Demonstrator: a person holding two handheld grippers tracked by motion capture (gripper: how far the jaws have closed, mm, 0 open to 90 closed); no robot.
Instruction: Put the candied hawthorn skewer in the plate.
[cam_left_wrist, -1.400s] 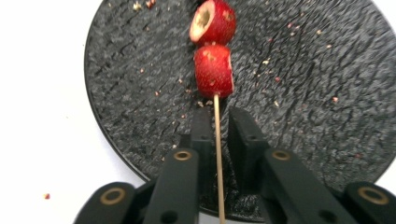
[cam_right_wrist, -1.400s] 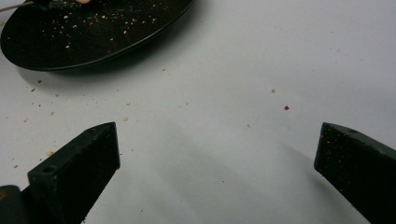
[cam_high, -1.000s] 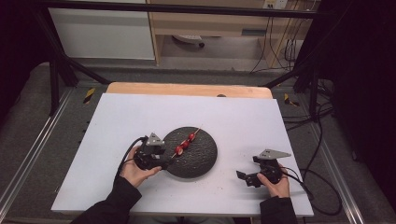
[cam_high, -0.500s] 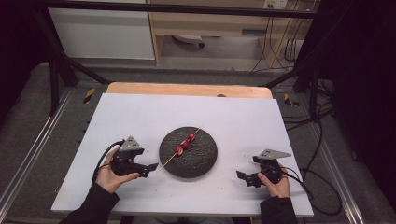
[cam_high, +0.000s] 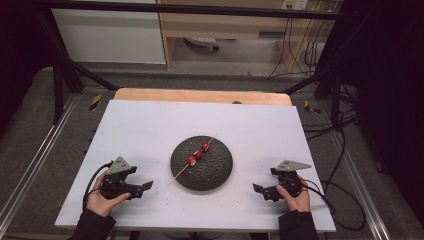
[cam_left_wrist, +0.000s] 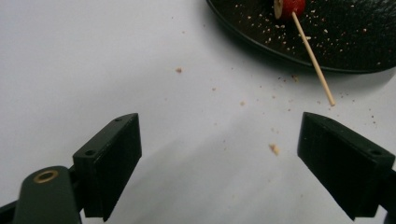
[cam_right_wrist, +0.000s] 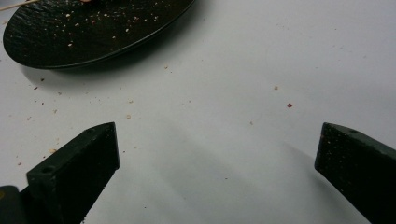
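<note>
The high view looks forward and down from above the person's edge of the white counter (cam_high: 150, 125), far enough off to take in the whole top and the floor beyond. The 2 gripper views sit low and close over the counter, each looking along its own jaws. All 3 views share the black plate (cam_high: 201, 163) (cam_left_wrist: 355, 42) (cam_right_wrist: 88, 32) and its skewer (cam_high: 192, 161) (cam_left_wrist: 312, 58).

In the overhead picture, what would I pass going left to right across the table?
Left claw → skewer on the plate → right claw.
</note>
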